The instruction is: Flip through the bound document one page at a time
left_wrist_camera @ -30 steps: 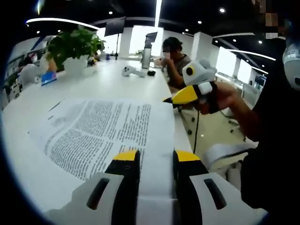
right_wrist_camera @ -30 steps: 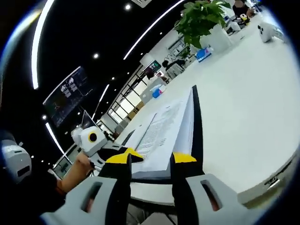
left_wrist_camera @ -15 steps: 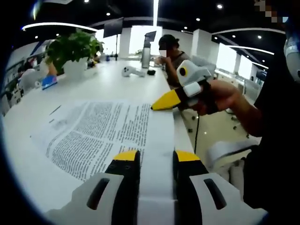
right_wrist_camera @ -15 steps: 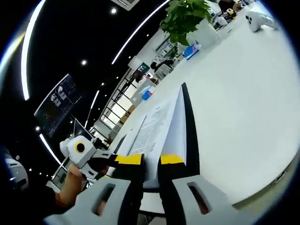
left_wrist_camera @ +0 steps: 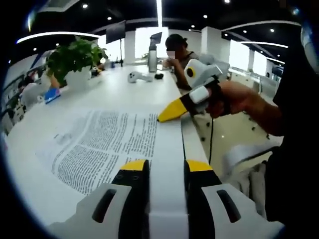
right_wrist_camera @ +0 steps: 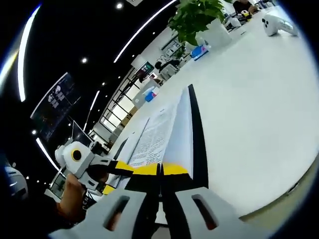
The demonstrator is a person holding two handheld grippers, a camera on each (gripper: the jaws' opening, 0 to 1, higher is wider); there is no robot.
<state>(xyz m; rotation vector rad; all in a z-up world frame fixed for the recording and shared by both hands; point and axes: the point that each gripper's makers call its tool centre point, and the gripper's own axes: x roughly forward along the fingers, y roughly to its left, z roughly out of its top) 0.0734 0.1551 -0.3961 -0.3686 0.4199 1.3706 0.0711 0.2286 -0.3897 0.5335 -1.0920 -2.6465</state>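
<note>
Across the lower centre of the left gripper view, the bound document of white printed pages [left_wrist_camera: 114, 144] lay open and flat on the long white worktop [left_wrist_camera: 119, 89], its text running toward the lower left of the frame. The left gripper [left_wrist_camera: 166, 167], black with yellow tips, rose from the bottom edge with its fingers [left_wrist_camera: 135, 167] parted by a moderate gap, and a blank white strip of the page ran between them; whether they actually pressed on the paper could not be told. At right centre of that frame the right gripper [left_wrist_camera: 169, 111] came in, held in a person's hand [left_wrist_camera: 234, 99], its yellow tip resting at the far right edge of the top page. In the right gripper view the right gripper's fingers [right_wrist_camera: 147, 170] stood closed together at lower centre, pinched on the near edge of the document's pages [right_wrist_camera: 172, 134], whose dark spine or cover edge ran up toward the frame's centre. A green potted plant in a white pot [left_wrist_camera: 75, 57] stood at upper left of the left gripper view, well apart from the document, and a seated person [left_wrist_camera: 180, 55] was at the worktop's far end.
</note>
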